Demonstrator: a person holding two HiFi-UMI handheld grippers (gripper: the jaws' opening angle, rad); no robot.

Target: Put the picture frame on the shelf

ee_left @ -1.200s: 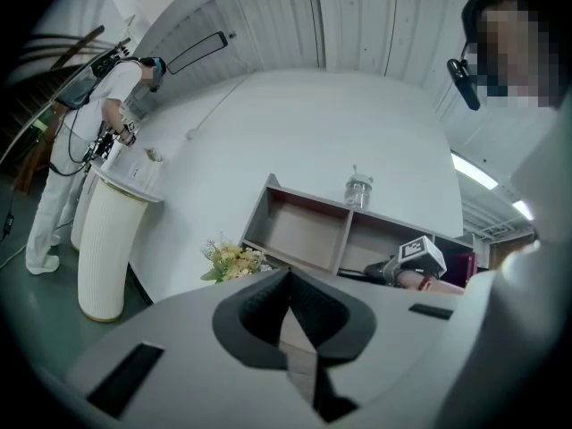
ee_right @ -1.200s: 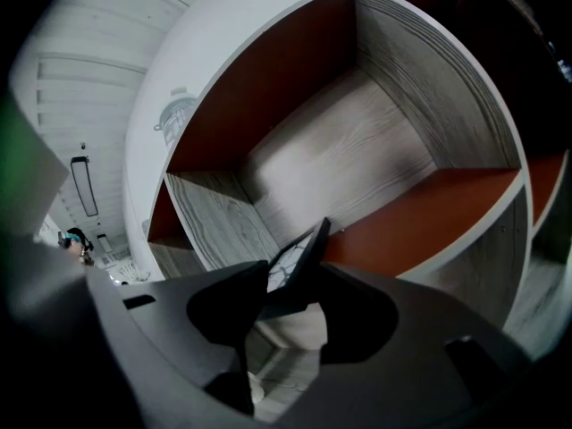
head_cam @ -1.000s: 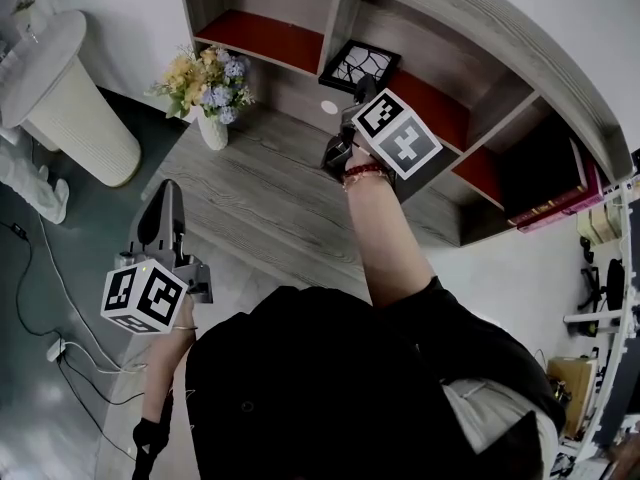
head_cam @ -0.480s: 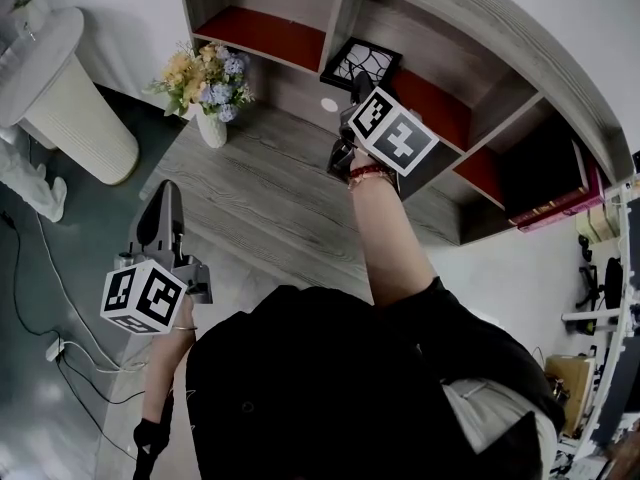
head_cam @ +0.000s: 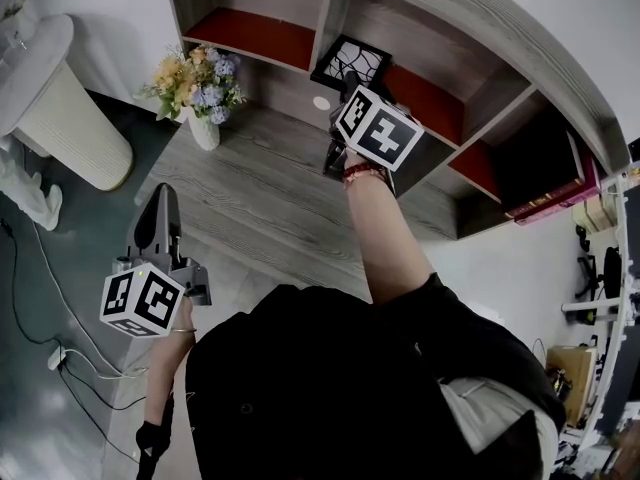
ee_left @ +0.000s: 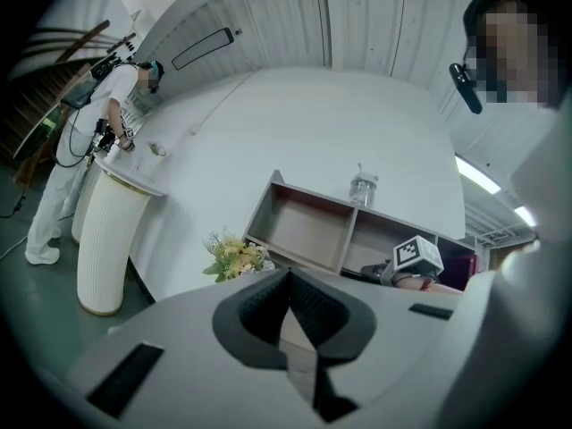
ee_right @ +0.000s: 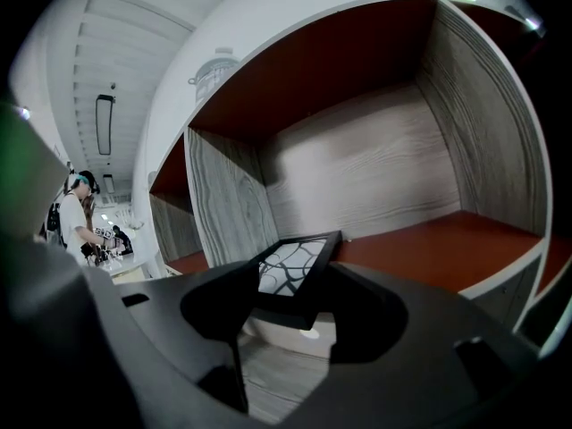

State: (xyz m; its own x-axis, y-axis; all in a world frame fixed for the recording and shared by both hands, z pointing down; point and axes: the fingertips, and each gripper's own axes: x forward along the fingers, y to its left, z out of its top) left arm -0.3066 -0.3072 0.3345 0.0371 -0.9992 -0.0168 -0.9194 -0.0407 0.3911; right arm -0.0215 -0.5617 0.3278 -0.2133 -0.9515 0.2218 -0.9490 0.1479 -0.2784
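Picture frame [ee_right: 293,275], clamped by its near edge in my right gripper [ee_right: 284,318]: I'd ease it level onto the red shelf [ee_right: 438,239] before releasing. Left gripper [ee_left: 288,324] pressed together, idle.

In head view, right tool [ee_right: 290,315] marker cube [head_cam: 377,128] hides its jaws & picture frame [head_cam: 349,61] near corner.

Ahead of the right claw [ee_right: 288,309], which grips the picture frame [ee_right: 293,271], the shelf box [ee_right: 375,159] is wide open, with a bare red floor [ee_right: 429,244] and room above. Just left of the claw stands a wooden wall [ee_right: 228,208]. Far to its left, flowers [head_cam: 196,80] stand on the bench [head_cam: 250,198].
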